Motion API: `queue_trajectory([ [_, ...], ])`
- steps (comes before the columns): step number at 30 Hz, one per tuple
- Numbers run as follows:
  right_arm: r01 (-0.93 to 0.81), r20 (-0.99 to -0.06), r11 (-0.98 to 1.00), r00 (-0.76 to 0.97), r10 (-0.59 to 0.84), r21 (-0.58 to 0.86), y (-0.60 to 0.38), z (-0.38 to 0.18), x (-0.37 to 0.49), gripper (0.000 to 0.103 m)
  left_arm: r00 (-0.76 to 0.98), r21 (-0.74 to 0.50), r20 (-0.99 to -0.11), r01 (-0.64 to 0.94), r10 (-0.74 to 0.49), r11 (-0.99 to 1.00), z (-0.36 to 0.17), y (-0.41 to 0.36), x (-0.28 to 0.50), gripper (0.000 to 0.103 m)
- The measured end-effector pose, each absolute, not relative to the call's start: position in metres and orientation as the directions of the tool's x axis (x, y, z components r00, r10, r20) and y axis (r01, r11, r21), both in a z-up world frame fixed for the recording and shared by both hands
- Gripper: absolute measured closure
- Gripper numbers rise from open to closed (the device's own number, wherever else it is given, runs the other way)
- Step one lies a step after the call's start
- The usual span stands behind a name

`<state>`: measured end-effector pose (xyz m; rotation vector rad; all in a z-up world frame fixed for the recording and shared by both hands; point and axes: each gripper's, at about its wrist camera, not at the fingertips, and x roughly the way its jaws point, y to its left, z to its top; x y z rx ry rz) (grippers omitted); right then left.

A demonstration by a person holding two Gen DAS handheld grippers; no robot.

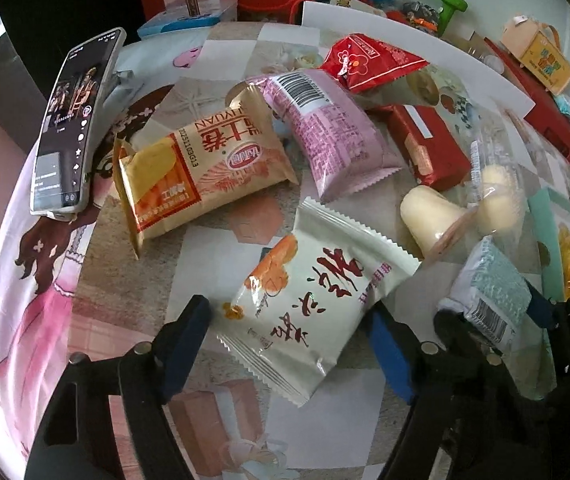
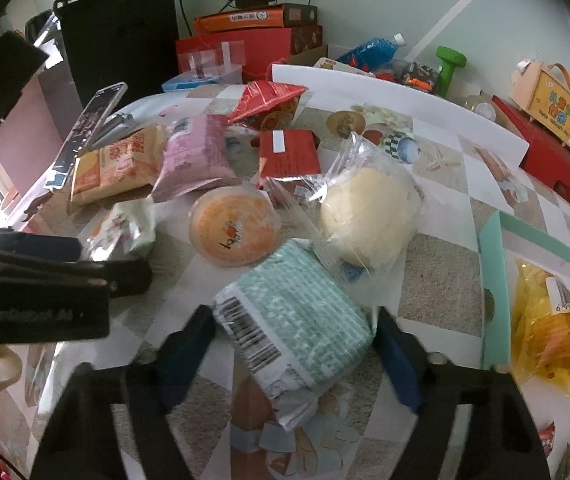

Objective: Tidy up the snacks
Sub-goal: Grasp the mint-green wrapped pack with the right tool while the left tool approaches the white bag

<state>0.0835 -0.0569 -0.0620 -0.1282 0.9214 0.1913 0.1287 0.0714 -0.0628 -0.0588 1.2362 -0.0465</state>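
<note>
snacks lie heaped on a patterned surface (image 1: 221,412), and each hand has brought its tool down over one packet. the left gripper (image 1: 291,344) has its blue-padded fingers (image 1: 187,344) at either side of a white packet (image 1: 317,312) with dark red lettering, and the far pad looks to meet the packet's edge while the near pad shows a sliver of surface beside it, so a firm hold cannot be told. the right gripper (image 2: 293,354) straddles a pale green packet (image 2: 293,328) with a barcode end, just beside the white packet as seen in the left view; its fingers (image 2: 189,354) stand half-wide, close to the packet's flanks, and whether they already press it cannot be told. beyond the white packet lie an orange-beige packet (image 1: 205,176), a pink packet (image 1: 333,128), red packets, a lidded jelly cup (image 2: 235,226) and a clear bag with a pale bun (image 2: 365,216); a phone (image 1: 73,120) leans further off, and a mint-edged box (image 2: 493,288) holding a yellow bag sits to the green packet's other side. both packets look light, puffy and slick-filmed, likely to slide or crumple, with brittle contents possible inside. the better hold seems across the padded middle of each, squeezed gently, rather than on the thin crimped seams, which would fold and slip.
</note>
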Motion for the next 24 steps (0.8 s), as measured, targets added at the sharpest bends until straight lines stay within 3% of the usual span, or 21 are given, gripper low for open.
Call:
queue_trajectory([
  [11, -0.203, -0.794, 0.979, 0.597, 0.113, -0.013, -0.06, -0.055, 0.078, 0.03, 0.33, -0.093, -0.94, 0.004, -0.089, 0.996, -0.06, 0.078, 0.126, 0.027],
  [24, -0.17, -0.725, 0.985, 0.676, 0.136, 0.026, -0.076, -0.012, 0.057, 0.034, 0.425, -0.138, -0.897, 0.001, -0.125, 0.99, -0.016, 0.091, 0.107, 0.027],
])
